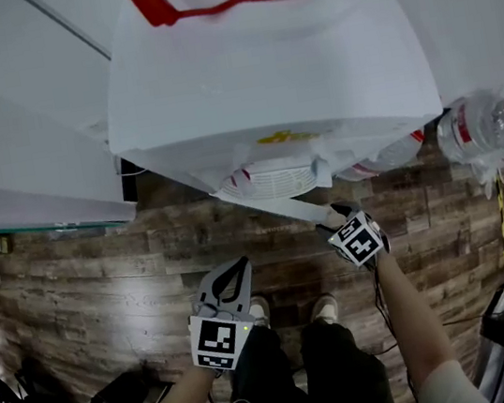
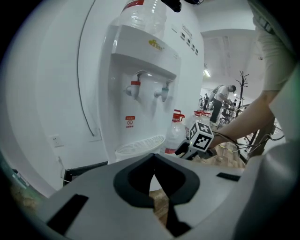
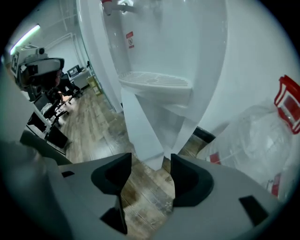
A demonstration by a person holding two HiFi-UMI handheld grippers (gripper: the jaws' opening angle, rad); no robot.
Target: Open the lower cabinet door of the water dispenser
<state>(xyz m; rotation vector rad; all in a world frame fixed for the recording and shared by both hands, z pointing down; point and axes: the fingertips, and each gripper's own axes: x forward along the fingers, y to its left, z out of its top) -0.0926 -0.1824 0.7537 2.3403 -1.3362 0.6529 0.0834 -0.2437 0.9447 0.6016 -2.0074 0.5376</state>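
The white water dispenser stands in front of me, with its taps and drip tray in the left gripper view. Its lower cabinet door stands swung out from the body, a narrow white panel in the right gripper view. My right gripper is at the door's free edge. Its jaws stand apart with the door's lower corner in the gap, and the pads do not press on it. My left gripper hangs lower left of the door, shut and empty, and sees the right gripper.
Clear water bottles with red caps lie on the wooden floor right of the dispenser. A white wall with a socket is behind it. My shoes are just below the door. Black gear sits lower left.
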